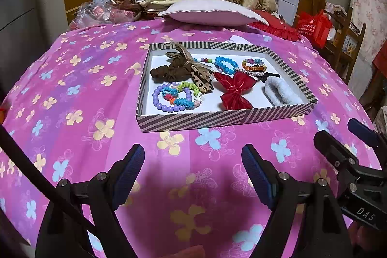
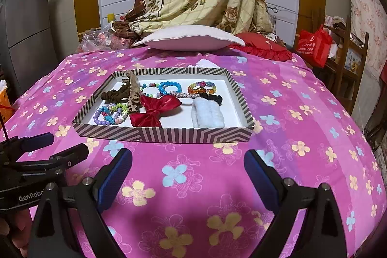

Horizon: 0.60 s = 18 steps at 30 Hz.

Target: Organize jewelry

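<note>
A striped shallow box [image 1: 217, 116] [image 2: 164, 134] lies on the pink flowered bedspread. It holds a red bow [image 1: 234, 88] [image 2: 157, 110], a brown scrunchie [image 1: 174, 70] [image 2: 116, 93], a white fluffy scrunchie [image 1: 280, 91] [image 2: 208, 113], a black scrunchie [image 1: 271, 75] [image 2: 212, 97] and several bead bracelets, among them a purple one [image 1: 162, 100] [image 2: 101, 116] and a blue one [image 1: 226, 64] [image 2: 169, 86]. My left gripper [image 1: 193, 171] is open and empty, in front of the box. My right gripper [image 2: 188, 173] is open and empty, also in front of it.
A white pillow [image 1: 212, 11] [image 2: 191, 39] and a red cushion [image 1: 278, 27] [image 2: 263, 46] lie behind the box. A plastic bag [image 1: 96, 13] sits at the back left. A wooden shelf with a red bag [image 2: 314, 45] stands right of the bed.
</note>
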Motion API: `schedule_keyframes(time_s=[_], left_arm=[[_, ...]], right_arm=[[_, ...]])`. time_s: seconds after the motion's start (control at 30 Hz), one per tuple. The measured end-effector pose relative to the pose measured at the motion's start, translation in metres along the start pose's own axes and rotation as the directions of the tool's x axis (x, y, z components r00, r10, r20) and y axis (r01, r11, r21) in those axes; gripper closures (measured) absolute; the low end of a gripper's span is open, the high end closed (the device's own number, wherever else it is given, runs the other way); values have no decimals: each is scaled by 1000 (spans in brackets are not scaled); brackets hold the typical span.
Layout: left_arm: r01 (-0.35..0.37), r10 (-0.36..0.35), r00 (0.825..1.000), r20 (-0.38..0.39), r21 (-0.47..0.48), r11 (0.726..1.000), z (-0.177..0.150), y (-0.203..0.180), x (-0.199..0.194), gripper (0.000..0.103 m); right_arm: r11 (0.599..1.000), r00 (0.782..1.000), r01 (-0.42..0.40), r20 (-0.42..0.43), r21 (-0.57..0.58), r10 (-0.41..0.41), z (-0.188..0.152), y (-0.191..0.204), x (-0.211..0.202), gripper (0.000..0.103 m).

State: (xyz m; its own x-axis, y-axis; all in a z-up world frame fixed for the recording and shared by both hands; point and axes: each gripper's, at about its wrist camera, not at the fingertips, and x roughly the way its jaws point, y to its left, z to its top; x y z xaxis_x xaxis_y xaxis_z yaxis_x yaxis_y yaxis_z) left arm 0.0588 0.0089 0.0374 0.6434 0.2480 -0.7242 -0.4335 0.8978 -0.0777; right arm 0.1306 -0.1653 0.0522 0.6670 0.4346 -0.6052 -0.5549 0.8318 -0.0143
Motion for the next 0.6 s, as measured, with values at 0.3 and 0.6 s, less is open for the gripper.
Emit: schedule_keyframes(time_s=[0.3, 0.6], left_arm=[[1, -1, 1000, 7, -1, 1000, 1, 1, -2, 39], [5, -5, 999, 36, 17, 1000, 0, -3, -6, 39]], right_arm=[[1000, 1000, -3, 11, 2, 3, 0, 1, -3, 7], [1000, 1000, -5, 13, 3, 5, 0, 0, -3, 7]])
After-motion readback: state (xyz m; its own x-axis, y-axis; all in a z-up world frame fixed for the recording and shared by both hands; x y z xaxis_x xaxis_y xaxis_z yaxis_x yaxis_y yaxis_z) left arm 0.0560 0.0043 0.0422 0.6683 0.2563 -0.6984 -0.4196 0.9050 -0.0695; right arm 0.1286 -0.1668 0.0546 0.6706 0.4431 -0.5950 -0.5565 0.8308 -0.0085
